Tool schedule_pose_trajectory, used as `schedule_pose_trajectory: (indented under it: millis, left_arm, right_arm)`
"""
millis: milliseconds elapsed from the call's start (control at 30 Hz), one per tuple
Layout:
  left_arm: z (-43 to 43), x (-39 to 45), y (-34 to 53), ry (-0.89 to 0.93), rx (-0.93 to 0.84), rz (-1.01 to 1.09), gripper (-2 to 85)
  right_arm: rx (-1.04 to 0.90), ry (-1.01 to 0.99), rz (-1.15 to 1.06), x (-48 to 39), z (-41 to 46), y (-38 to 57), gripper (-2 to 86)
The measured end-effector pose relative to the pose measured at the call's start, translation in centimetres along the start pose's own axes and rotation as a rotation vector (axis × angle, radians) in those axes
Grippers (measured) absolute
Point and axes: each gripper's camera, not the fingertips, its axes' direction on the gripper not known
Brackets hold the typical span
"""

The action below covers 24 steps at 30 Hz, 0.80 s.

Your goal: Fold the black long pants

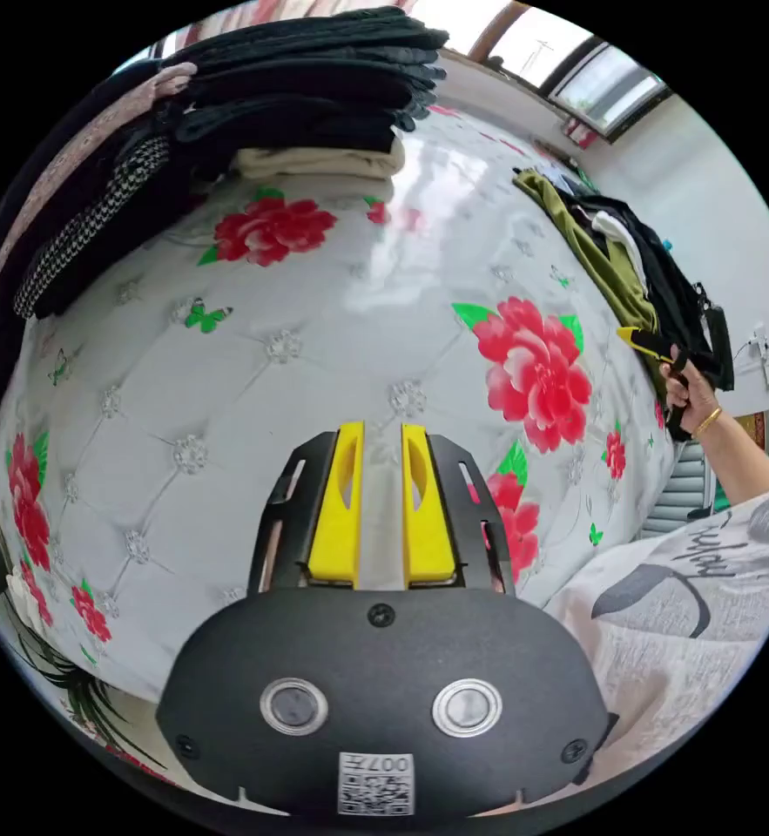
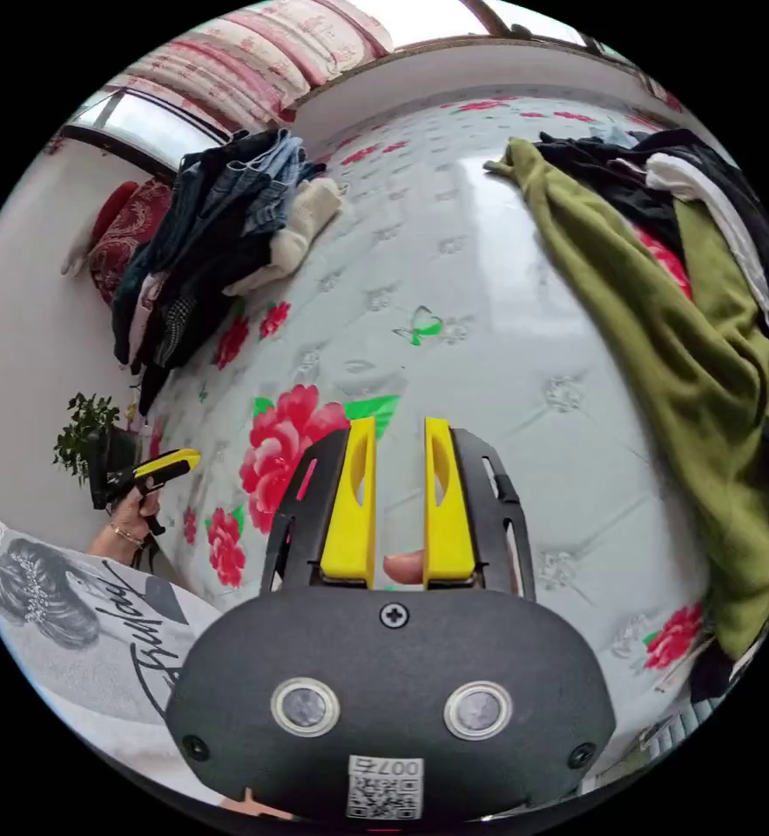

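Note:
A heap of unfolded clothes lies at the bed's edge, with black garments (image 2: 610, 165) among them, partly under an olive green garment (image 2: 663, 331) and a white one; which is the black long pants I cannot tell. In the left gripper view the same heap (image 1: 663, 270) is at the far right. My left gripper (image 1: 382, 428) hovers over the bare flowered bed cover (image 1: 332, 348), jaws slightly apart and empty. My right gripper (image 2: 399, 424) is also narrowly open and empty, over the cover short of the heap. Each gripper appears small in the other's view: the right gripper (image 1: 641, 340), the left gripper (image 2: 171, 461).
A stack of folded dark clothes (image 1: 314, 78) sits at the far side of the bed, seen also as the stack (image 2: 219, 226). A potted plant (image 2: 88, 427) stands beside the bed. The person's printed white shirt (image 1: 689, 592) is at the near edge.

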Motion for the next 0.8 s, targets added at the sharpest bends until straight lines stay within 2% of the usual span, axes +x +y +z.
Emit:
schedule_pose_trajectory:
  millis: [67,200,300,400,467,567,633,733,800]
  left_arm:
    - [0.7,2.7,0.7,-0.019,-0.073,0.067,6.5]
    - [1.6,9.6,-0.1,-0.102,-0.153,0.341,5.6]
    - [3.8,13.1,-1.2,-0.182,-0.242,0.440,5.1]
    - [4.1,14.7,-1.4,-0.278,-0.264,0.496,4.5]
    - [4.1,14.8,-1.5,-0.294,-0.264,0.502,4.1]
    - [3.9,14.3,-1.9,-0.285,-0.266,0.483,3.9]
    - [3.9,14.1,-2.4,-0.291,-0.288,0.471,3.7]
    - [3.9,14.2,-2.6,-0.323,-0.300,0.462,3.2]
    - [3.8,14.2,-2.4,-0.345,-0.291,0.461,2.6]
  right_arm:
    - [0.033,0.182,0.123,3.1,-3.2,2.4,4.3]
    - [0.211,0.490,0.299,8.8,-11.5,4.6,6.2]
    - [0.302,0.667,0.430,13.4,-16.0,4.5,7.3]
    - [0.319,0.755,0.514,17.7,-18.6,3.8,7.7]
    - [0.284,0.766,0.567,20.4,-19.1,3.5,7.4]
    - [0.121,0.678,0.639,24.8,-16.9,3.5,5.5]
    - [0.162,0.687,0.652,24.7,-17.4,3.9,3.5]
    - [0.197,0.565,0.590,24.1,-18.4,4.7,1.4]
    - [0.270,0.460,0.441,21.8,-20.1,6.1,0.5]
